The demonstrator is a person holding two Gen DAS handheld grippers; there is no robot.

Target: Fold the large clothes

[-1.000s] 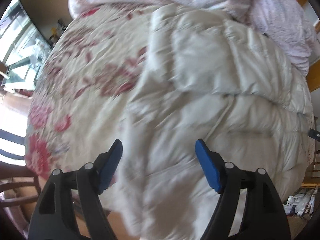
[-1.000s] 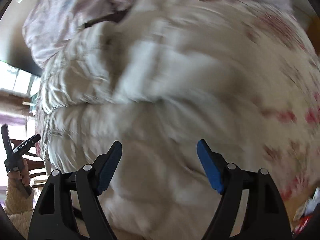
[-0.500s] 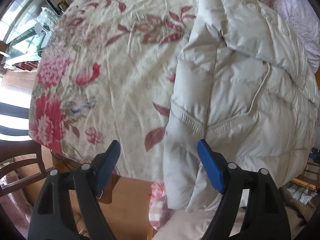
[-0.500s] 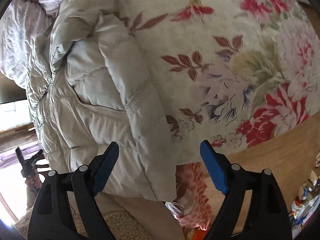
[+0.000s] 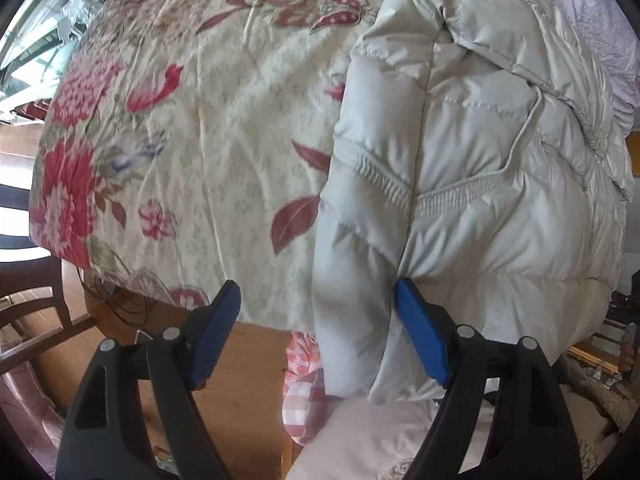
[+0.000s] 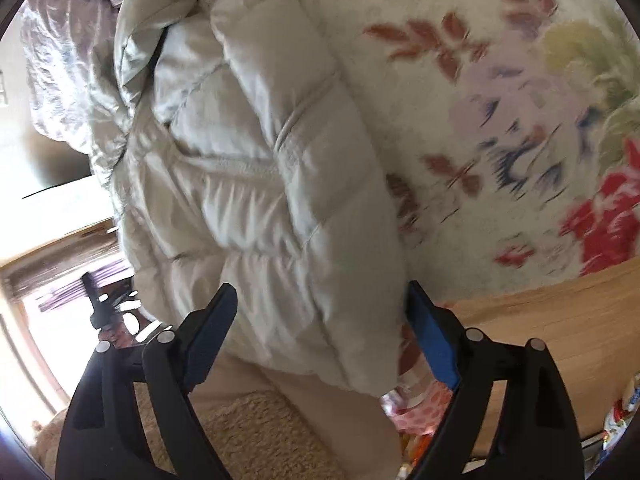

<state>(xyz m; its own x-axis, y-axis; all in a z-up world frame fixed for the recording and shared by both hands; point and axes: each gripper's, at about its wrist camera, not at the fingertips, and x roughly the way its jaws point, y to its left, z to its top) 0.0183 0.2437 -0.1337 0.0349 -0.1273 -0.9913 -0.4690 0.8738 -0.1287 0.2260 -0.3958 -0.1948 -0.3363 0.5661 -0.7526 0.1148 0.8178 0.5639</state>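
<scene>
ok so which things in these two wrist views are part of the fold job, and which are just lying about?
Job:
- cream puffer jacket, hem hanging off the near edge
- left tool, open at the jacket's hem
- right tool, open, hem between its fingers

Lying about:
- floral cloth under the jacket
- lilac bedding behind it
- chair

Both wrist cams close above table edge, facing down; shared: puffer jacket (image 5: 472, 152) (image 6: 256, 168), floral cloth (image 5: 208, 128) (image 6: 480, 80).

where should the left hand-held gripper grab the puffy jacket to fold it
Probably the bottom hem corner of the cream puffy jacket, where it droops over the near edge of the floral tablecloth. Come from above: the open left hand-held gripper already straddles that hanging side panel.
</scene>
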